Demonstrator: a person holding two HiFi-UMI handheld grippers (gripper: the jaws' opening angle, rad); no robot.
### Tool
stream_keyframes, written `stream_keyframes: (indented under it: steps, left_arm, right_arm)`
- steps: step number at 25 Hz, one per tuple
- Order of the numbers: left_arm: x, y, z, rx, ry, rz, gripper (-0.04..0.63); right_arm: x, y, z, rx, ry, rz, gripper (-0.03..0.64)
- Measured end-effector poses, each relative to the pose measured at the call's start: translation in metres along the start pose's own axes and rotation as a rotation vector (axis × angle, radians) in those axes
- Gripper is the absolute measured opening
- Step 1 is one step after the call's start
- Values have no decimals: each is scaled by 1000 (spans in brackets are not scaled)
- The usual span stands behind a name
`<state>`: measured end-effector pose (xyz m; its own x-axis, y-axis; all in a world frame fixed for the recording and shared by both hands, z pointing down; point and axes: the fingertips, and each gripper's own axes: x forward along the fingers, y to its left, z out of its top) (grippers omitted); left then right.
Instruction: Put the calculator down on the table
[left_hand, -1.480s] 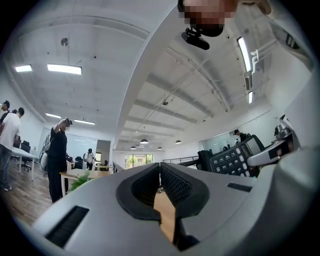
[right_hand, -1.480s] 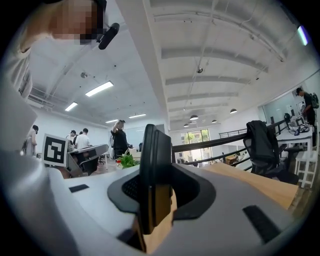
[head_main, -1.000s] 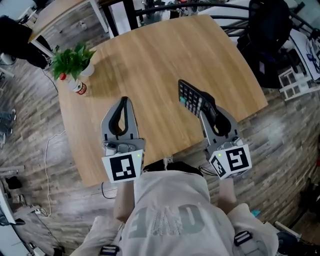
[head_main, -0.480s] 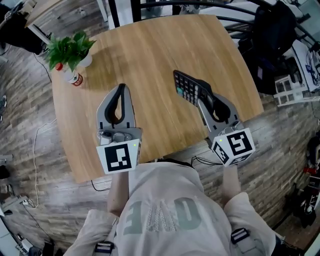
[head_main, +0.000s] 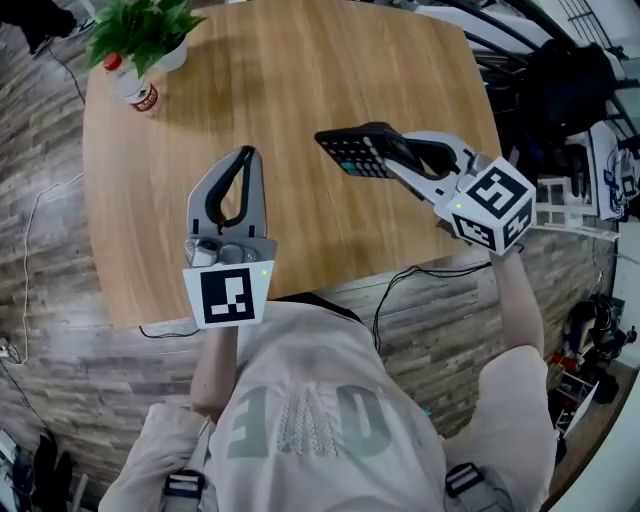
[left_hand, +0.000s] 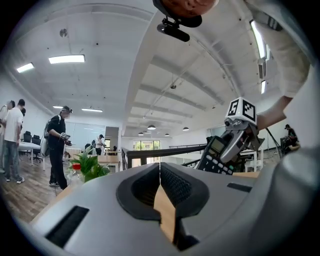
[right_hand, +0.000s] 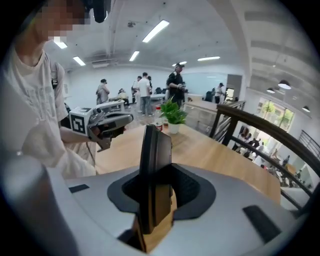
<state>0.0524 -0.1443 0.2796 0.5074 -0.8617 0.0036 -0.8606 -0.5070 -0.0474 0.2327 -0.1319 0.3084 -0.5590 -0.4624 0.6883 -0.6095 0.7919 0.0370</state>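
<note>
- At the far left corner of the tabletop (head_main: 300, 70), a white pot (head_main: 173, 60) holds a leafy green plant (head_main: 140, 28). A bottle (head_main: 131, 88) with a red label stands just beside it; what is in the bottle cannot be made out.
- The left hand-held gripper (head_main: 247, 153) hovers over the near left part of the tabletop and points away from the person. Its jaws are pressed together with nothing between them.
- The calculator (head_main: 352, 152) is held over the tabletop right of centre. No view settles whether its tip touches the wood.
- The right hand-held gripper (head_main: 392, 150) reaches in from the right on an outstretched forearm, angled left and downward. Its jaws are clamped on the calculator's end.
- Only the left gripper view shows the calculator's display and keys. The right gripper view sees it edge-on, upright between the jaws. Both gripper views show people (right_hand: 145, 92) standing far across the room, whom the head view misses.
</note>
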Motion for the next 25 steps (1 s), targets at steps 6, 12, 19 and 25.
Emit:
stream_keyframes:
  steps: [6, 12, 19, 25]
  left_arm:
    - [-2, 31, -27, -76, 42, 69, 12]
    - [7, 63, -59, -98, 79, 120, 12]
    - [21, 70, -85, -130, 145, 128, 12]
    - [31, 71, -101, -131, 171, 138, 12]
  right_arm:
    - [61, 12, -28, -120, 347, 385, 121]
    - [108, 43, -77, -202, 683, 808, 121]
    - [141, 45, -121, -189, 834, 992, 121]
    - [158, 37, -133, -196, 861, 1039, 121]
